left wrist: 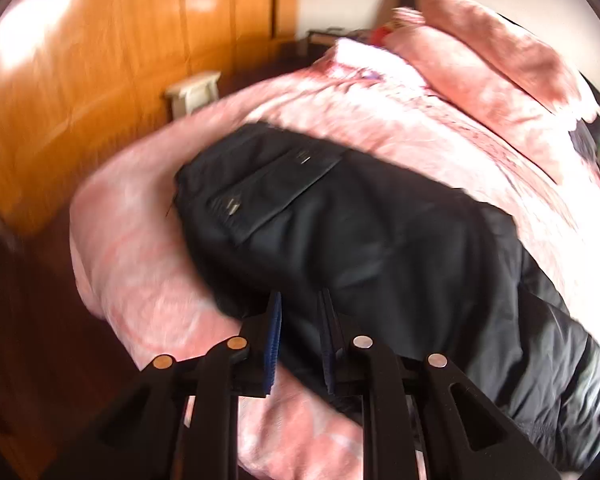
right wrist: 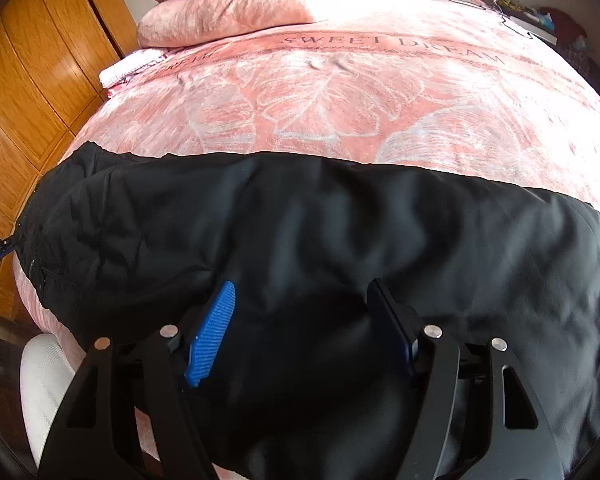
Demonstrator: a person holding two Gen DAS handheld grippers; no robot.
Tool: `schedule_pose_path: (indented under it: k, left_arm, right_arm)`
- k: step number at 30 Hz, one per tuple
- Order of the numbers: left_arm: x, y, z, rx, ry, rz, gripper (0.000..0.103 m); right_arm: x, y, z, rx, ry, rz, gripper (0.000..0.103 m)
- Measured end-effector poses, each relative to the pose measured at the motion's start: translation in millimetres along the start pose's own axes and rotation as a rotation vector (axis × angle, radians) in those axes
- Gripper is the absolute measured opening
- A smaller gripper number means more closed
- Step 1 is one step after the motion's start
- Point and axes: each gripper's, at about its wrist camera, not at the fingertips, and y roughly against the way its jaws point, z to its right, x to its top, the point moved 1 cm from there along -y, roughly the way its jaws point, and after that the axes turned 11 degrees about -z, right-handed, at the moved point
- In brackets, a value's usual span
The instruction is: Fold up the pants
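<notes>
Black pants (right wrist: 320, 240) across pink bedspread (right wrist: 340, 92); pillows (right wrist: 236, 4) behind; left jaws narrow, right jaws wide.

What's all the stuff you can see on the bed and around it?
Black padded pants: one, black, lying across the near part of the bed.
Pink leaf-print bedspread: one, pink and white, under the pants.
Pink plush folded blankets: stacked pile, pink, far end of the bed.
Orange wooden wardrobe: one, orange, beside the bed.
Small white stool: one, white, by the wardrobe.
Left gripper: one, black with blue pads, jaws narrowly apart over the pants' edge.
Right gripper: one, black with blue pads, jaws open above the pants.
</notes>
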Motion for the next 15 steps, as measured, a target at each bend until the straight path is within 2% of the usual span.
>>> schedule_pose_path:
  k: [2, 3, 6, 8, 9, 11, 13, 15]
  left_arm:
    - [9.1, 13.5, 26.2, -0.012, -0.09, 0.044, 0.021]
    - [18.0, 19.2, 43.6, -0.063, -0.141, 0.057, 0.023]
    - [51.2, 13.6, 96.7, -0.173, -0.306, 0.03, 0.051]
    - [70.4, -4.7, 127.8, -0.206, -0.427, -0.017, 0.051]
    - [80.4, -21.5, 143.7, -0.178, -0.498, -0.06, 0.051]
    - [92.9, -47.7, 164.8, -0.167, -0.608, -0.119, 0.049]
    - [97.7, -71.1, 182.7, -0.164, -0.732, -0.174, 0.049]
    - [93.5, -82.4, 192.8, -0.15, -0.842, -0.189, 0.052]
  right_arm:
    - [-2.6, 4.0, 3.5, -0.007, -0.003, 0.004, 0.069]
    - [-4.0, 5.3, 4.7, -0.008, -0.003, 0.006, 0.069]
    - [-5.7, 6.4, 9.0, -0.004, -0.006, 0.007, 0.069]
    - [-5.5, 4.7, 12.8, -0.012, -0.013, 0.006, 0.069]
    - [-5.3, 3.6, 14.7, -0.013, -0.02, 0.003, 0.069]
    - [-5.5, 2.2, 17.7, -0.005, -0.03, 0.004, 0.069]
    - [-5.0, 0.9, 17.9, -0.009, -0.024, 0.003, 0.069]
    - [-4.0, -1.2, 17.5, -0.023, -0.014, -0.001, 0.069]
